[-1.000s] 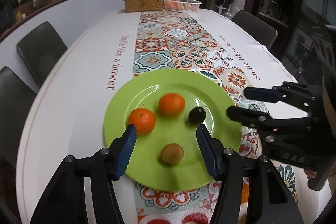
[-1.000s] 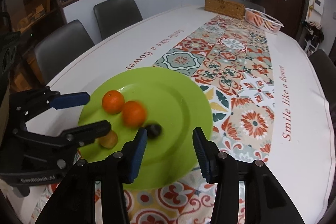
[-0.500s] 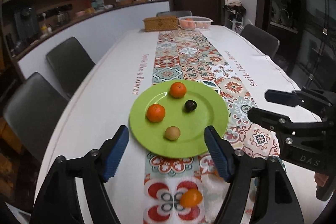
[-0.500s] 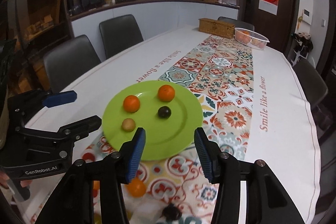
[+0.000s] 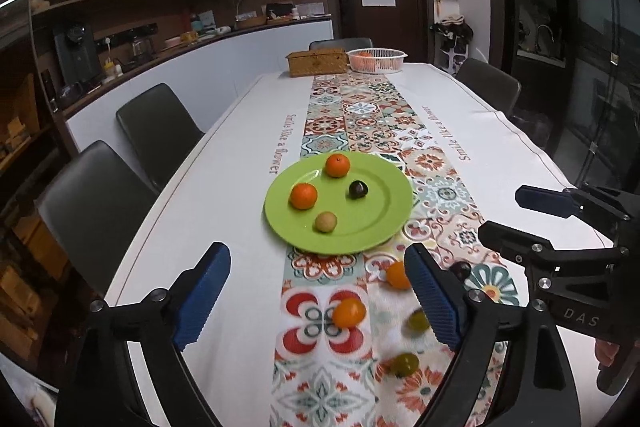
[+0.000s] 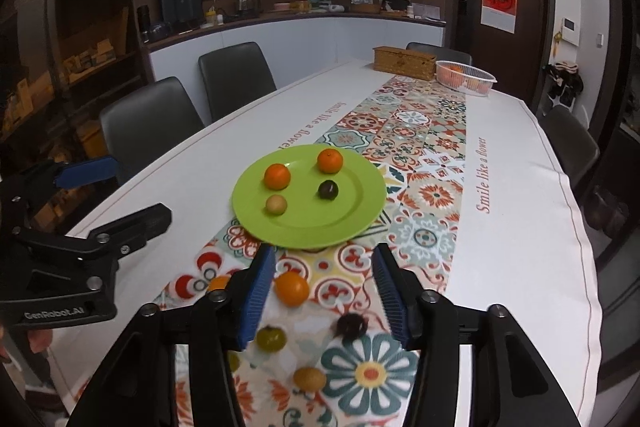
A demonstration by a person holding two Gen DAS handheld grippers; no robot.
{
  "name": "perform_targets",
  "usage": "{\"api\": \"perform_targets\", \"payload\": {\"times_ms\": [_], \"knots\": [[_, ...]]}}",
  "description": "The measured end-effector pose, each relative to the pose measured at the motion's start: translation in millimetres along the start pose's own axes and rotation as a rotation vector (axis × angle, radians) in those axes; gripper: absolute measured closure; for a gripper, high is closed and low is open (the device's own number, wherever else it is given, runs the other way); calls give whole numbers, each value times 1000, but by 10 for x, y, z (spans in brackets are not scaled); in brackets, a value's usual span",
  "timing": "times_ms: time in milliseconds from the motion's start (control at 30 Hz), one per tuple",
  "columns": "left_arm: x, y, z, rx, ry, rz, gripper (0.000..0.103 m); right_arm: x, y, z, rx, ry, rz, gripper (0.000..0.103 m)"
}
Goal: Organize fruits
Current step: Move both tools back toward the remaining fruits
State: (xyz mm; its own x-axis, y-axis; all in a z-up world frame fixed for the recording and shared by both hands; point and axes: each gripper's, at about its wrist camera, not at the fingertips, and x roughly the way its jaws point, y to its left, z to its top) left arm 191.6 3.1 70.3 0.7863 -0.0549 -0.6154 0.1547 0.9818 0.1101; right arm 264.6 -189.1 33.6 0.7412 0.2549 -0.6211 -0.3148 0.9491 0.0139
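Right gripper jaws have just been opening, nothing gripped; an orange lies on the bench just lower-left of centre between them; left gripper wide, empty; plate above.

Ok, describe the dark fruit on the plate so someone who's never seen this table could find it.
Find the green plate on the patterned runner down the white table. Four fruits sit on it: two oranges, a small tan fruit and the dark fruit. It is the only near-black one, on the plate's right.

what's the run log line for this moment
left claw: open, empty | right claw: open, empty | green plate: four fruits | loose fruits on runner
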Motion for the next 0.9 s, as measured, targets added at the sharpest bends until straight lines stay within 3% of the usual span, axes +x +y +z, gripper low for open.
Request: {"api": "perform_targets", "payload": {"times_ms": [400,900], "knots": [[-186,-165,-385,14,10,-54,14,-274,67,-423,-1,8,8,45],[-107,-293,-773,35,52,-110,14,-307,137,-780,-14,35,4,45]]}}
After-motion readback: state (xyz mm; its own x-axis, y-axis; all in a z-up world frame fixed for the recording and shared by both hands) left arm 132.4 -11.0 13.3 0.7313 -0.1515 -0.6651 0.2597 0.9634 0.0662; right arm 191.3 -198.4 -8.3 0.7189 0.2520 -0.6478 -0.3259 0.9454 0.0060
